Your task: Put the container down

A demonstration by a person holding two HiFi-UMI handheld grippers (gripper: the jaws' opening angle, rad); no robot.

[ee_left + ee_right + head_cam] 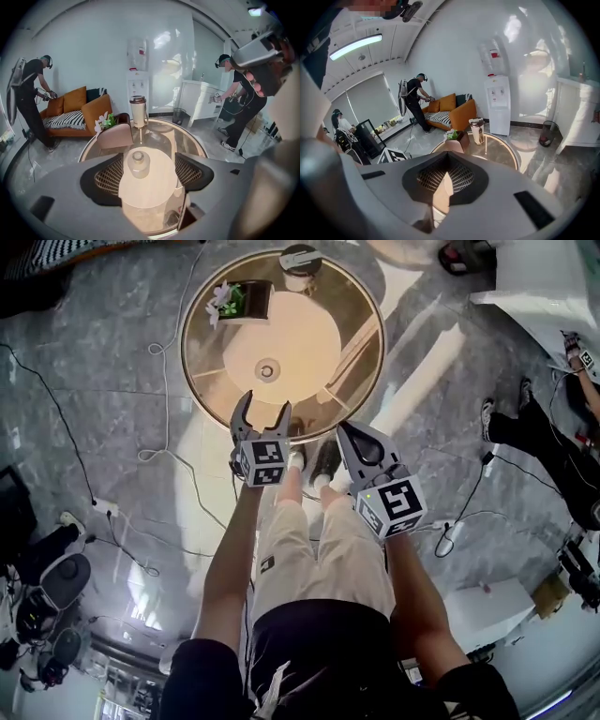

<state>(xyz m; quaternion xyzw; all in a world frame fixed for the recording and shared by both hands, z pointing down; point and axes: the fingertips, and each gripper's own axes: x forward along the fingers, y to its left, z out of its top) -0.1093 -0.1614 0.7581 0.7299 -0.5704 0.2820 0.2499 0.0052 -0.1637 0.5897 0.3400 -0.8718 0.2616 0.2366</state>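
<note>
Pale container [267,370] at table [356,324] centre, just ahead of wide-spread left gripper [265,401].

amber glass table [361,324]; orange sofa [96,110], black-white striped throw [65,119]; grey marbled floor [103,381].

Small clear lidded jar [268,370] sits mid round glass table [366,343]; tall steel tumbler [300,261] at far edge, brown flower box [246,301] left of it.

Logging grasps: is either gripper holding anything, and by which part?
Nothing. The left gripper is open and empty; the right gripper is shut on nothing.
</note>
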